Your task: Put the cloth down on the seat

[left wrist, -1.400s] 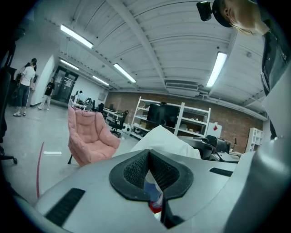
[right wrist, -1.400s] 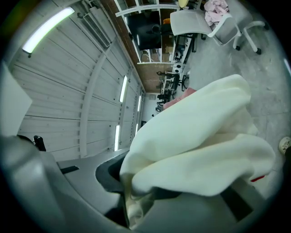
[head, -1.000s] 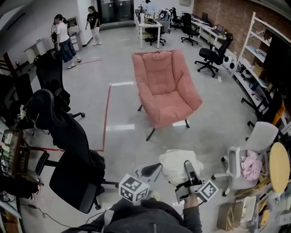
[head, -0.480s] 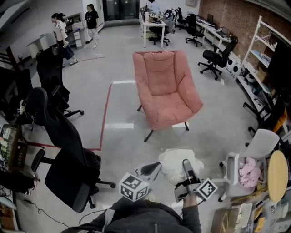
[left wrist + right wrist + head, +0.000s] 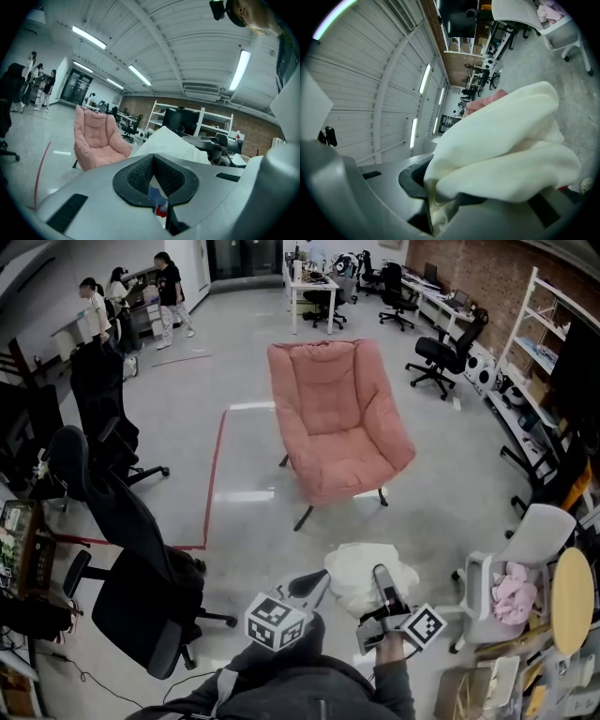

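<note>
The pink armchair [image 5: 337, 418] stands on the grey floor ahead of me, its seat bare; in the left gripper view the armchair [image 5: 98, 140] shows at left. A bunched white cloth [image 5: 364, 570] hangs low in front of me, well short of the chair. My right gripper [image 5: 382, 576] is shut on the cloth, which fills the right gripper view [image 5: 501, 150] and hides the jaw tips. My left gripper [image 5: 317, 582] is just left of the cloth, jaws together with nothing between them [image 5: 157, 183]; the cloth [image 5: 171, 143] rises beyond its tips.
Black office chairs [image 5: 141, 549] crowd the left side. A white chair [image 5: 525, 540] holding a pink rag and a round wooden table [image 5: 574, 589] stand at right. Red tape [image 5: 217, 474] marks the floor left of the armchair. People [image 5: 167, 282] stand far back left; shelves line the right wall.
Both grippers and the cloth keep their place in front of me. The people at the back have walked further left, and the view has shifted slightly.
</note>
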A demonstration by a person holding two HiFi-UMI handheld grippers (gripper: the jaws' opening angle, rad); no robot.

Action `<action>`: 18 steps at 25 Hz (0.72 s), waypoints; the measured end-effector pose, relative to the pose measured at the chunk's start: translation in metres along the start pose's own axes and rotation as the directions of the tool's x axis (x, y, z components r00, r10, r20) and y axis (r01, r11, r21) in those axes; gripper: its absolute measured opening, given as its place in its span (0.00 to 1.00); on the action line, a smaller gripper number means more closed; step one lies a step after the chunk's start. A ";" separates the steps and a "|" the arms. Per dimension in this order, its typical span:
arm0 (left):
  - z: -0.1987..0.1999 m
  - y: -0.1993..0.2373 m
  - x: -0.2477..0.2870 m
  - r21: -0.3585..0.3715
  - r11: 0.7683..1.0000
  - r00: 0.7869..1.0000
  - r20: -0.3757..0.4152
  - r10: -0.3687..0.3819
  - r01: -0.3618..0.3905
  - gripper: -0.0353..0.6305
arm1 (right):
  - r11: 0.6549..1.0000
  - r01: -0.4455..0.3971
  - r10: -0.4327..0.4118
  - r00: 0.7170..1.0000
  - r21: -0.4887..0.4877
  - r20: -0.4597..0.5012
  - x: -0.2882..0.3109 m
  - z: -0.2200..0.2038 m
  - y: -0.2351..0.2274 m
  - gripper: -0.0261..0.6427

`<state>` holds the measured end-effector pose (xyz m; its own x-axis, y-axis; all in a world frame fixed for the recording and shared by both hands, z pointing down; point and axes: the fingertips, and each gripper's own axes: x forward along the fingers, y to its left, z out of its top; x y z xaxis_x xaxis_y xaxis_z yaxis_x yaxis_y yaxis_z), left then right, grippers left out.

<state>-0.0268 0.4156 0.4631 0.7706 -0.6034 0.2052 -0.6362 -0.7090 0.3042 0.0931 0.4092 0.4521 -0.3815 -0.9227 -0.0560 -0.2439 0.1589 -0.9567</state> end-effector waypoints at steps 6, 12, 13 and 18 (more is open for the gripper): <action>0.000 0.011 0.002 -0.013 0.999 0.999 -0.005 0.036 -0.036 0.06 | 1.000 0.003 -0.002 0.999 0.010 -0.032 0.013 -0.002 -0.004 0.19; 0.001 0.022 0.012 -0.019 0.998 0.998 -0.023 0.064 -0.065 0.06 | 0.999 0.016 -0.014 0.998 0.034 -0.053 0.025 0.000 -0.013 0.19; 0.002 0.025 0.016 -0.018 0.998 0.998 -0.027 0.063 -0.064 0.06 | 0.999 0.017 -0.015 0.999 0.037 -0.053 0.028 0.003 -0.015 0.19; 0.009 0.038 0.045 -0.012 0.999 0.998 -0.036 0.052 -0.052 0.06 | 0.999 0.032 -0.031 0.999 0.032 -0.044 0.046 0.023 -0.028 0.19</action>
<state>-0.0169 0.3580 0.4757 0.7373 -0.6259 0.2541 -0.6752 -0.6719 0.3043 0.1031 0.3542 0.4700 -0.4126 -0.9108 -0.0138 -0.2277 0.1178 -0.9666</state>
